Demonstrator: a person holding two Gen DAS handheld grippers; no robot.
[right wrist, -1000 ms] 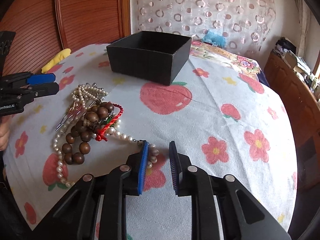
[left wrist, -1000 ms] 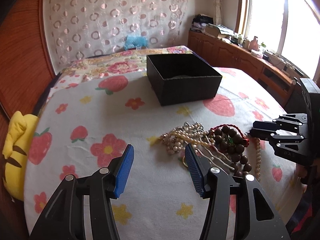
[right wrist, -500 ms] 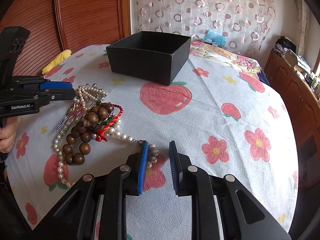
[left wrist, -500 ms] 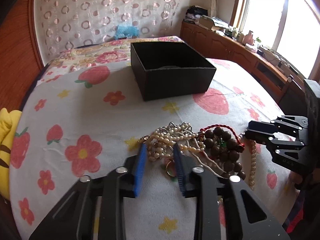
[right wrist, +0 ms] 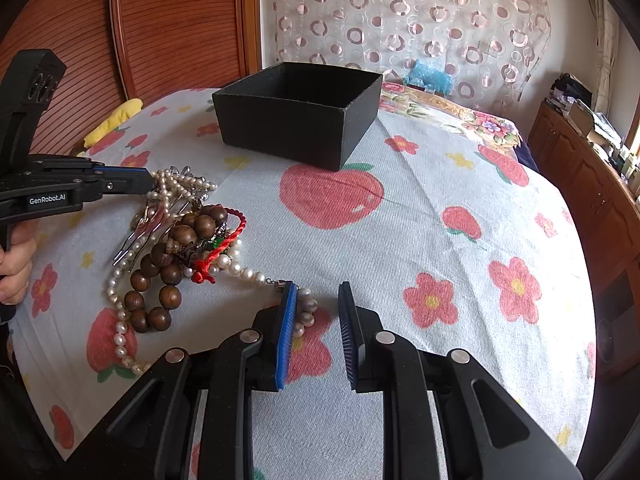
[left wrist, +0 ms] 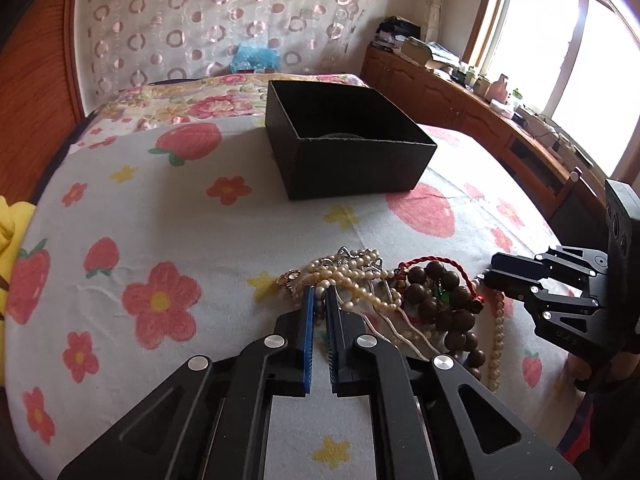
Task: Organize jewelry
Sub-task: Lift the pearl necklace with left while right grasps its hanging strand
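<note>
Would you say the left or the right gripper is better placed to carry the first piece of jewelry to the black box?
Probably the left. The left gripper has just closed on the pearl cluster at the pile's near edge. The right gripper stands open, a pearl strand merely beside one pad. The black box lies straight ahead.

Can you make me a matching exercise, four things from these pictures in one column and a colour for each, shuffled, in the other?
Things:
1. box
2. big round beads
3. twisted cord
4. gripper pads

Colours:
A. red
B. blue
C. black
D. brown

Pairs: 1-C, 2-D, 3-A, 4-B
</note>
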